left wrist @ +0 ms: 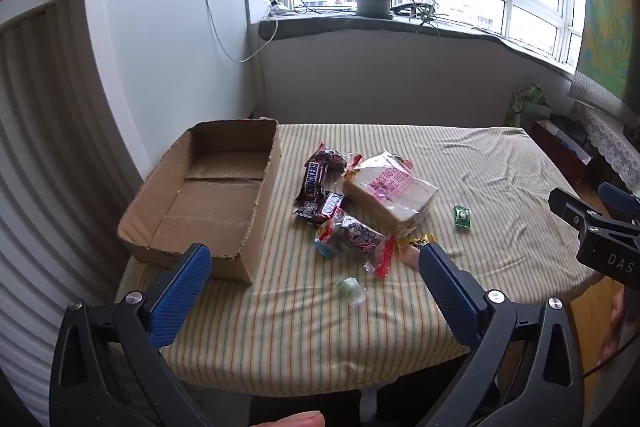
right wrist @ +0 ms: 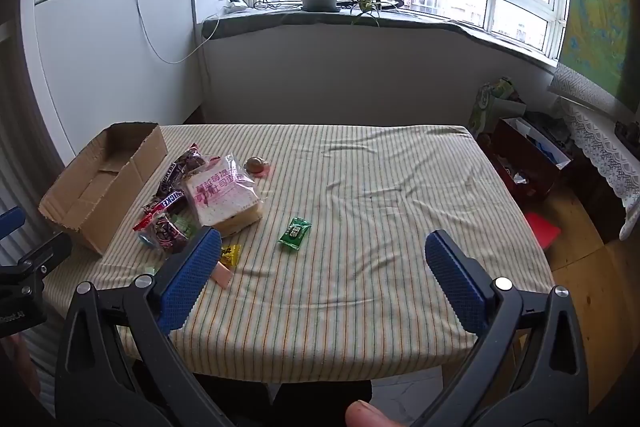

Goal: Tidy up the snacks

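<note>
Left wrist: cardboard box (left wrist: 224, 187) empty, snacks (left wrist: 348, 203) beside.

The right gripper (right wrist: 322, 265) hangs over the near edge of the striped tablecloth (right wrist: 380, 195), its blue jaws spread wide with nothing between them; a green candy packet (right wrist: 295, 233) lies alone ahead; further left, the wrapped toast bread (right wrist: 224, 197) rests among Snickers bars (right wrist: 170, 201) beside the open cardboard box (right wrist: 100, 183); the left gripper (right wrist: 24, 267) shows at the left edge.
</note>
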`<state>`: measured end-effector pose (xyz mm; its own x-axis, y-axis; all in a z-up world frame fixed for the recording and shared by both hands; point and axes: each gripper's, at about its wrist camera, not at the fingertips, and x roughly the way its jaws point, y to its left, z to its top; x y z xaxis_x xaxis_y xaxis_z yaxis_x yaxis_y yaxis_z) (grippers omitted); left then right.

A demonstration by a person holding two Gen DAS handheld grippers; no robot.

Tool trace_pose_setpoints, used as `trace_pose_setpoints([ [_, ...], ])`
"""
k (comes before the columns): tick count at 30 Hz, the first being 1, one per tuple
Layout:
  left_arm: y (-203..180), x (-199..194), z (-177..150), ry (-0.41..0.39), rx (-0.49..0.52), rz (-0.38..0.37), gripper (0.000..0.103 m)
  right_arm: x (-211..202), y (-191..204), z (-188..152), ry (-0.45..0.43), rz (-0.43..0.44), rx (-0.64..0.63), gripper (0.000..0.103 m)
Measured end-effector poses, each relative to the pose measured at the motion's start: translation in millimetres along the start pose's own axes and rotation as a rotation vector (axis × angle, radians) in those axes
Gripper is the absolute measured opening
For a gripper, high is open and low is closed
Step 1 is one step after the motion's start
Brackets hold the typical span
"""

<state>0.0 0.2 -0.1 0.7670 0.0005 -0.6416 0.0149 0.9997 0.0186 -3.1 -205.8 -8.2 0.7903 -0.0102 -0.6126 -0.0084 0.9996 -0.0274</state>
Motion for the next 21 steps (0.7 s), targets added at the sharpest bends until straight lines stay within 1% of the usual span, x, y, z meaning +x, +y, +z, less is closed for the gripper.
trace_pose_setpoints([
  [21, 1.8, 0.6, 2.8, 0.003, -0.002, -0.003, 0.103, -0.6, 0.6, 0.9, 0.001, -0.001, 0.001, 0.103],
])
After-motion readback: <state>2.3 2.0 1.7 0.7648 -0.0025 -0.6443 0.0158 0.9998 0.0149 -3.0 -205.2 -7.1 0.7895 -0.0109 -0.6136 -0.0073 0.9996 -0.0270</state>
